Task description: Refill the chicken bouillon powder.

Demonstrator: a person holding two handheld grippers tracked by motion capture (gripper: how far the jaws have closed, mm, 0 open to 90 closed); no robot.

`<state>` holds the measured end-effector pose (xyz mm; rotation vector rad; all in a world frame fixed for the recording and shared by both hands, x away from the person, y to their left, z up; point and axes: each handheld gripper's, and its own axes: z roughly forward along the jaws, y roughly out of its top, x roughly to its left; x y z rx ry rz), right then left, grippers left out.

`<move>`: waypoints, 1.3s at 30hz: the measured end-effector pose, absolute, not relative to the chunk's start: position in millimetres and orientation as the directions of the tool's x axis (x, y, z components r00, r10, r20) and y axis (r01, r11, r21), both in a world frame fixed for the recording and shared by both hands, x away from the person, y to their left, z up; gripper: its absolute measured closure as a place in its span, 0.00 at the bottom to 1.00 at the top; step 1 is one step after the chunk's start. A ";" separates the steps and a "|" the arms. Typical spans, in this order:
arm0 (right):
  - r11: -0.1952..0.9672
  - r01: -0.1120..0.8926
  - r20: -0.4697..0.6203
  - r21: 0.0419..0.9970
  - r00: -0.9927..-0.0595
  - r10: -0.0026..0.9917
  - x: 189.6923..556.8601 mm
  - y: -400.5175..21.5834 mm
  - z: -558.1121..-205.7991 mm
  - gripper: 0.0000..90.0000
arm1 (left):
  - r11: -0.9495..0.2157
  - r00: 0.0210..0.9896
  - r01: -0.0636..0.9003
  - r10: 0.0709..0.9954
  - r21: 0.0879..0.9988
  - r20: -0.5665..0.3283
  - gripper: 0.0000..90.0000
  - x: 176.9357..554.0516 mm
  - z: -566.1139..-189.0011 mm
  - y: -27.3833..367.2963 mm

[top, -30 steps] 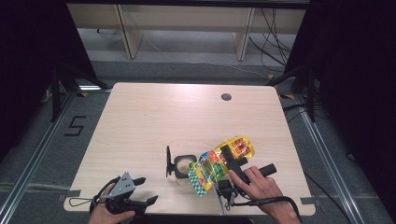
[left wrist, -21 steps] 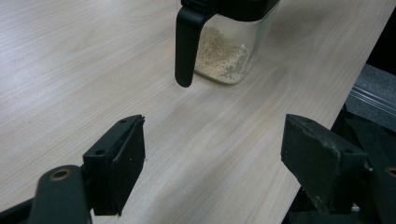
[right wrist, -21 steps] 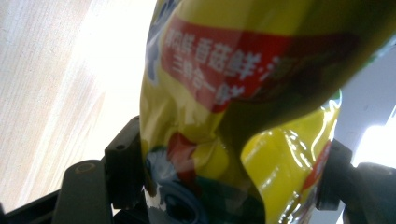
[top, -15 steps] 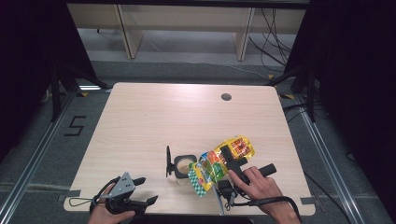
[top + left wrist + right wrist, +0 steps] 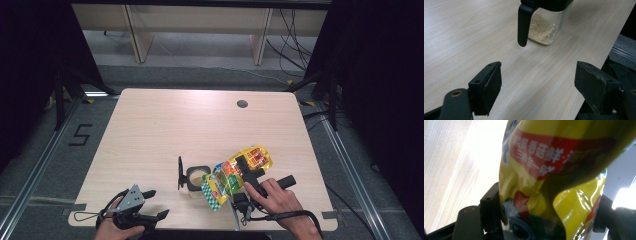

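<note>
Where red band shows, yellow packet [image 5: 554, 182], Chinese characters.

- The pouch [image 5: 239, 173] is bright yellow with a red band of pale lettering, green patches, and a green-and-white chequered strip along its lower edge; in the right gripper view [image 5: 554, 180] the yellow foil shines and a blue patch shows low down.
- The container [image 5: 544, 22] is clear, with a black lid and black handle; the powder inside is pale beige.
- The worktop [image 5: 165, 130] is light wood with a fine grain and one dark round hole.
- The left claw [image 5: 544, 86] is matt black.
- The right claw [image 5: 248, 172] is black too.
- The floor [image 5: 45, 155] is grey, marked with a black figure.
</note>
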<state>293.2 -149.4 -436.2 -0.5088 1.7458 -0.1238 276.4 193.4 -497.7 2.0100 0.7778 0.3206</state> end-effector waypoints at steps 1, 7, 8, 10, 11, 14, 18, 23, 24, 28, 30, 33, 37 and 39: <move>0.901 -0.264 -0.907 -0.346 -0.153 -0.393 292.9 -149.7 -436.5 0.34 | -0.379 0.766 0.396 0.638 0.837 -0.073 0.24 276.4 -497.4 193.8; 0.892 -0.272 -0.900 -0.362 -0.145 -0.410 293.4 -149.0 -435.4 0.34 | -0.371 0.766 0.396 0.638 0.840 -0.079 0.24 276.4 -497.6 193.4; 0.903 -0.262 -0.908 -0.341 -0.155 -0.389 292.8 -150.0 -436.9 0.34 | -0.372 0.766 0.396 0.638 0.839 -0.078 0.24 276.4 -497.6 193.4; 0.902 -0.262 -0.908 -0.342 -0.154 -0.389 292.8 -149.9 -436.9 0.34 | -0.382 0.767 0.396 0.638 0.835 -0.072 0.24 276.4 -497.0 194.0; 0.902 -0.262 -0.908 -0.342 -0.154 -0.389 292.8 -149.9 -436.9 0.34 | -0.382 0.767 0.396 0.638 0.835 -0.072 0.24 276.4 -497.0 194.0; 0.888 -0.276 -0.898 -0.367 -0.143 -0.415 293.7 -149.0 -434.7 0.34 | -0.371 0.766 0.396 0.638 0.840 -0.080 0.24 276.4 -497.6 193.4; 0.884 -0.281 -0.895 -0.374 -0.139 -0.423 294.1 -148.8 -434.0 0.34 | -0.382 0.767 0.396 0.637 0.835 -0.072 0.24 276.5 -497.1 193.9; 0.883 -0.281 -0.895 -0.376 -0.137 -0.424 294.1 -148.8 -434.1 0.34 | -0.381 0.767 0.396 0.638 0.835 -0.072 0.24 276.4 -497.0 194.0; 0.882 -0.282 -0.895 -0.376 -0.137 -0.425 294.1 -148.8 -434.1 0.34 | -0.382 0.767 0.395 0.638 0.835 -0.072 0.24 276.4 -497.0 194.0; 0.880 -0.285 -0.893 -0.380 -0.136 -0.429 294.3 -148.8 -433.9 0.34 | -0.382 0.767 0.396 0.638 0.835 -0.071 0.24 276.4 -497.0 194.0; 0.880 -0.284 -0.892 -0.381 -0.136 -0.431 294.4 -148.8 -433.8 0.34 | -0.379 0.766 0.396 0.639 0.837 -0.073 0.24 276.5 -497.4 193.7; 0.877 -0.286 -0.890 -0.386 -0.136 -0.436 294.7 -148.6 -433.8 0.34 | -0.380 0.767 0.395 0.638 0.836 -0.073 0.24 276.6 -497.7 193.7; 0.880 -0.282 -0.890 -0.383 -0.142 -0.433 294.4 -148.7 -434.0 0.35 | -0.373 0.766 0.397 0.638 0.839 -0.080 0.24 276.5 -497.8 193.3; 0.882 -0.280 -0.892 -0.379 -0.144 -0.429 294.5 -148.9 -434.2 0.35 | -0.385 0.768 0.399 0.636 0.832 -0.074 0.24 276.8 -497.4 194.1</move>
